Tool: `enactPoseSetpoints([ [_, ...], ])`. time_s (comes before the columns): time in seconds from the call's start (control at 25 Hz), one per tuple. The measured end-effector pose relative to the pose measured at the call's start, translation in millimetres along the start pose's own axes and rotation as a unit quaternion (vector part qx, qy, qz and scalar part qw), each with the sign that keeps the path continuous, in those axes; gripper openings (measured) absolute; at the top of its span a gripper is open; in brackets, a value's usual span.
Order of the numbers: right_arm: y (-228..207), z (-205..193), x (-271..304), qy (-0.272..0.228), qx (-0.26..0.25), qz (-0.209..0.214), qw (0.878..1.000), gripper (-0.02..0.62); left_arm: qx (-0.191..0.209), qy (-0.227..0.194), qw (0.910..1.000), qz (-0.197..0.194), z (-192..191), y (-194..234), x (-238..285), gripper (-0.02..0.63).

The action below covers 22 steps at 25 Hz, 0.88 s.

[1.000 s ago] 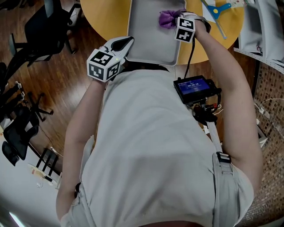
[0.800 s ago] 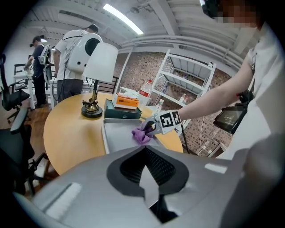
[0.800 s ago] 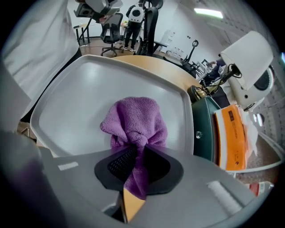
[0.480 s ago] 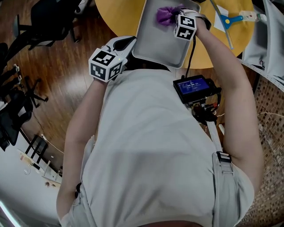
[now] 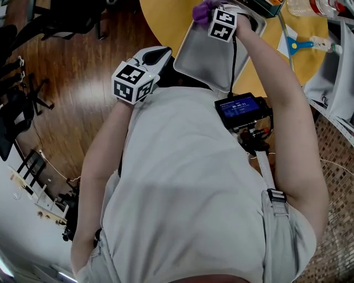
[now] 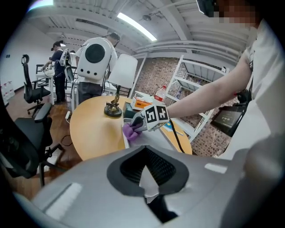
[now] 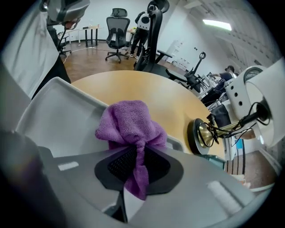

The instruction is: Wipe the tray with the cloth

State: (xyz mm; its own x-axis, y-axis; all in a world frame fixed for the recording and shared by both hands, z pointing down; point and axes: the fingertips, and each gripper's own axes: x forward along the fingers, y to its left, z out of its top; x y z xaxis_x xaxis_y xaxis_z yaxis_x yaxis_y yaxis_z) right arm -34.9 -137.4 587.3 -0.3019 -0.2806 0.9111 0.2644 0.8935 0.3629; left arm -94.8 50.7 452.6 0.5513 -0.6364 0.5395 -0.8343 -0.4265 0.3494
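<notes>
room: office space with a brown wood floor (image 5: 83, 83), black office chairs (image 7: 118, 20) and metal shelving at the side.
table: round, yellow wood top (image 5: 166, 16), right in front of the person.
tray: grey metal tray (image 5: 207, 55) lies flat on the table, its near edge at the table's edge by the person's body.
cloth: purple terry cloth (image 7: 131, 124), bunched up, sits on the tray at its far left corner, close against the rim.
right gripper: right gripper (image 7: 136, 156) points steeply down over that corner; its fingers are clamped on a tail of the cloth, with the rest of it bulging out past the tips.
left gripper: left gripper (image 6: 145, 156) is at the tray's near left corner; its fingers are drawn together and nothing shows between them. whether the tip touches the tray is unclear.
beyond the tray: brass ornament (image 7: 205, 133) on a dark round base stands on the table, and a blue-handled tool (image 5: 301, 44) lies to the right.
</notes>
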Motion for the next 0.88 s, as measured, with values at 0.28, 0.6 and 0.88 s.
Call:
enactPoseSetpoints([
  [0.28,-3.3,-0.1,7.1,0.0,-0.035,-0.007,0.999,0.054,-0.006,0.006,0.9999,-0.007,4.7,9.4,5.0,0.0],
  [0.6,7.5,-66.7,-8.2,0.037,0.016,-0.002,0.999,0.054,0.014,0.018,0.9988,-0.044,17.3,2.4,25.7,0.0],
  [0.88,24.5,-143.4,-26.5,0.085,0.06,-0.001,0.995,0.054,0.031,0.03,0.9965,-0.071,26.0,-3.2,41.6,0.0],
])
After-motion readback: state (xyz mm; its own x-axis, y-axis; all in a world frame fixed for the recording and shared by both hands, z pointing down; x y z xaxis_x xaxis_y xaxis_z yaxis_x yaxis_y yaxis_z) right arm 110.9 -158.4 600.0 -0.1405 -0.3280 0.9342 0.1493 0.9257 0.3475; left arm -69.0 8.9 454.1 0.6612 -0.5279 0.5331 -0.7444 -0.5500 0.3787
